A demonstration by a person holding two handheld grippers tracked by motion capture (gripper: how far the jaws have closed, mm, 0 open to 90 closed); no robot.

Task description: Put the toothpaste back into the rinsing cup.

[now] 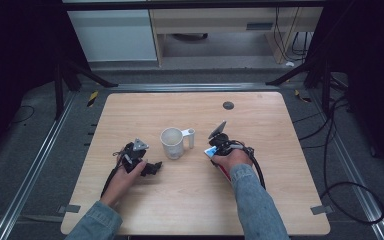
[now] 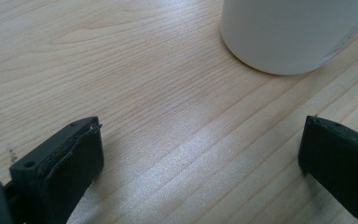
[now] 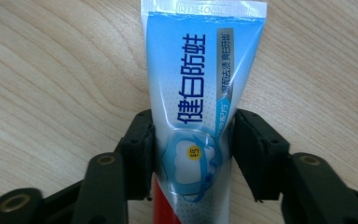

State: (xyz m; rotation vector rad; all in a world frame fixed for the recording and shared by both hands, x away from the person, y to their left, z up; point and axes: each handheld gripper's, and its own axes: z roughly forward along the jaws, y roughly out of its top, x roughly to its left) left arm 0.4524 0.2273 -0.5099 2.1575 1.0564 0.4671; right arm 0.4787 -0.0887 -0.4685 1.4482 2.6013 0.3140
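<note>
High view overlooks the table (image 1: 260, 200); both gripper views skim its wood closely.

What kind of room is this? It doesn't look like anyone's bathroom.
Probably a lab or recording studio: a bare light wooden table stands between black frame struts, with loose black cables on the grey floor. A person works a white mug and a blue toothpaste tube with handheld grippers.

It looked like a lab recording bay: a bare wooden counter (image 1: 195, 200) stood on grey carpet between metal floor rails (image 1: 30, 165), black frame struts (image 1: 62, 82), and loose cables (image 1: 340, 165) at the right.
</note>
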